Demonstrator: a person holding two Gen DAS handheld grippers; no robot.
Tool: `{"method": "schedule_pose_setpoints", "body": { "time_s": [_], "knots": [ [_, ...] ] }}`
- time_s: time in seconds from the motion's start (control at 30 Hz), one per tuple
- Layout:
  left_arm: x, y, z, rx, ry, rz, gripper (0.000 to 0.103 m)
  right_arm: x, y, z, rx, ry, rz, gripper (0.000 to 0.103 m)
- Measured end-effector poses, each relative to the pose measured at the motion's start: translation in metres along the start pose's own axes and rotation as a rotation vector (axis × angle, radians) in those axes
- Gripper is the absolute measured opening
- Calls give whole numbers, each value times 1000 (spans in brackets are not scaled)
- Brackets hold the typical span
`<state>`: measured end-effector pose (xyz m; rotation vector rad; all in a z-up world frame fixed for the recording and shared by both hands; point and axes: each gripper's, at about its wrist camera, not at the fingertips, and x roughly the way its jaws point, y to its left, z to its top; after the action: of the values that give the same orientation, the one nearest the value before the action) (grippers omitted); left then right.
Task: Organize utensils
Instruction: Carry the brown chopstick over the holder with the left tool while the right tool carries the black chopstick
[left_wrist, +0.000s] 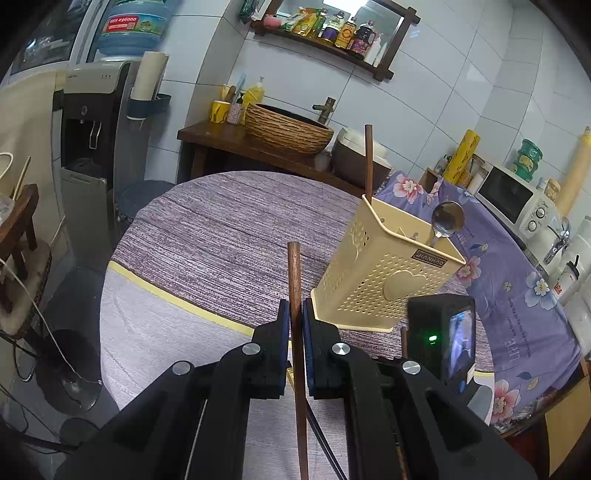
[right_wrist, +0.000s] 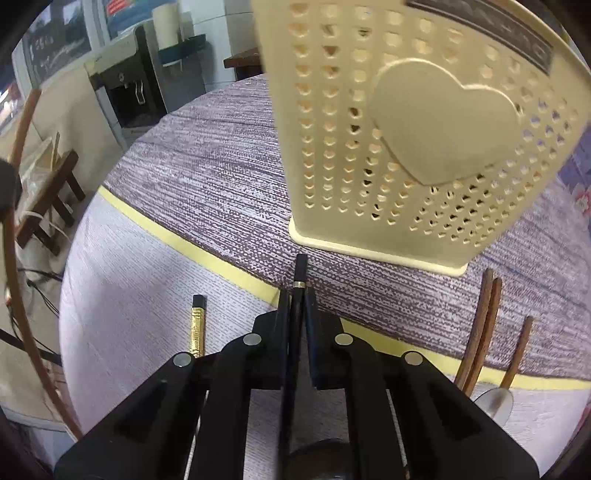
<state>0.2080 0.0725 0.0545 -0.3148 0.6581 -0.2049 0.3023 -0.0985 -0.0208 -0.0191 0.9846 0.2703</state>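
A cream perforated utensil holder (left_wrist: 384, 273) stands on the round table; a brown chopstick (left_wrist: 368, 162) and a metal spoon (left_wrist: 447, 219) stick out of it. My left gripper (left_wrist: 294, 314) is shut on a brown wooden chopstick (left_wrist: 295, 280), held upright left of the holder. My right gripper (right_wrist: 296, 301) is shut on a black chopstick (right_wrist: 299, 269) with a gold band, low over the table just in front of the holder (right_wrist: 406, 129). Another black and gold chopstick (right_wrist: 197, 325) lies on the table to its left. Brown chopsticks (right_wrist: 480, 325) and a spoon (right_wrist: 495, 400) lie at the right.
The table carries a purple woven cloth (left_wrist: 229, 229) with a yellow band (right_wrist: 207, 254). The right gripper's camera body (left_wrist: 443, 336) shows in the left wrist view beside the holder. A water dispenser (left_wrist: 92, 129), a wooden counter with a basin (left_wrist: 288, 129) and a microwave (left_wrist: 513, 203) stand behind.
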Motion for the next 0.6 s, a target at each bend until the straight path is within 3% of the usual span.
{"method": "schedule_pose_setpoints", "body": {
  "time_s": [0.3, 0.6],
  "knots": [
    [-9, -3, 0, 16, -29, -30, 8, -97, -35, -11, 51, -204, 158, 8],
    [-21, -9, 0, 37, -59, -48, 8, -181, -80, -37, 54, -368, 193, 8]
  ]
}}
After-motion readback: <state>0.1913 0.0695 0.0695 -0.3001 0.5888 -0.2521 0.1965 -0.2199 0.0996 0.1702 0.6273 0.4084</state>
